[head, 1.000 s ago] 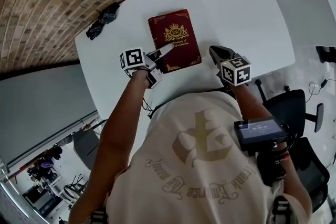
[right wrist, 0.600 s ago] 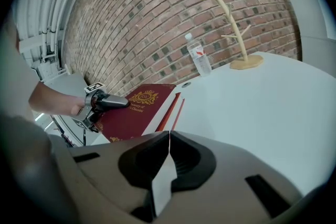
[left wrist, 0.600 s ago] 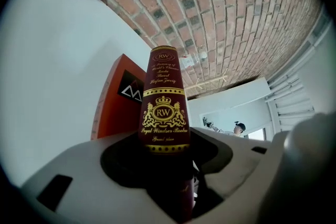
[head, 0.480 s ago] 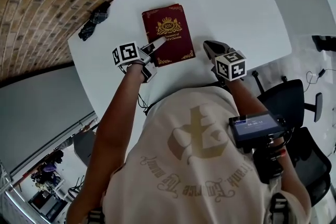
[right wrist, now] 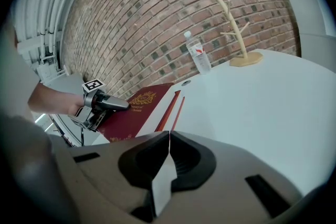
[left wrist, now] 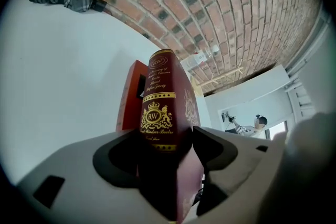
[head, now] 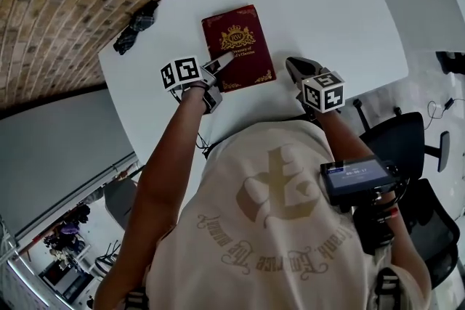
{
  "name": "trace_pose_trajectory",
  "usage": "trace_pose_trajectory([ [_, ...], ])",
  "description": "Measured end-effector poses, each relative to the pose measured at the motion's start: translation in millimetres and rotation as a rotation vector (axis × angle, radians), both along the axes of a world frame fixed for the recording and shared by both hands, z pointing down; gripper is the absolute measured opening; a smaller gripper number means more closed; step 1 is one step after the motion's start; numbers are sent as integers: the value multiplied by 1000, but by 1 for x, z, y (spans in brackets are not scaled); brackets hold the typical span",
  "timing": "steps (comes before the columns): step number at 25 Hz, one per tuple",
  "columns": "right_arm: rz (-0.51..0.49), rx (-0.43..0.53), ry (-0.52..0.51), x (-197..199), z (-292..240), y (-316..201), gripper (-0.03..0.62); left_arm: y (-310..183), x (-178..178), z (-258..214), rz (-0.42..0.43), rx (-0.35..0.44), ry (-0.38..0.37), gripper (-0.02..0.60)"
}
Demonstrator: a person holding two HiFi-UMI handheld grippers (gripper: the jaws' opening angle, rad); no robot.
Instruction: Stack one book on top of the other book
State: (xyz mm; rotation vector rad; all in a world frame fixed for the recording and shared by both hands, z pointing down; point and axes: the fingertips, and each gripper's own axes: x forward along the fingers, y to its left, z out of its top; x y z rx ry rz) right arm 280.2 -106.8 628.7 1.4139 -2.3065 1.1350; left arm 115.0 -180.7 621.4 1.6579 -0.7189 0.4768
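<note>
left gripper (left wrist: pixel 165 134) has dipped and tipped a little steeper at the near left corner of the top book (head: pixel 238 47) since a second ago; the right gripper (right wrist: pixel 167 136) has kept its place.

the top book lies flat, cover up, on the lower book (right wrist: pixel 167 109), mid-table (head: pixel 327 25). only a red edge of the lower book peeks out along the right side, so the two are not quite square.

the left gripper's jaws are opening, one above the cover and one below, with the book's spine end between them and the pads looking just clear of it. the right gripper's jaws are pressed together on nothing, near the book's near right corner and apart from it.

by my reading this is the release – the stack looks made. next, the left jaws need to spread fully, then draw straight back toward the near left, without catching the spine and dragging the top book off line.
</note>
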Motion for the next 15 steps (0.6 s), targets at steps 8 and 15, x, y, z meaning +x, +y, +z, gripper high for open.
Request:
trace_pose_trajectory([
  [8, -19, 3, -2, -5, -1, -2, 23, 2, -7, 4, 0, -11, -95, 330],
  [15, -28, 9, 1, -7, -3, -4, 23, 6, -8, 8, 27, 0, -176, 330],
])
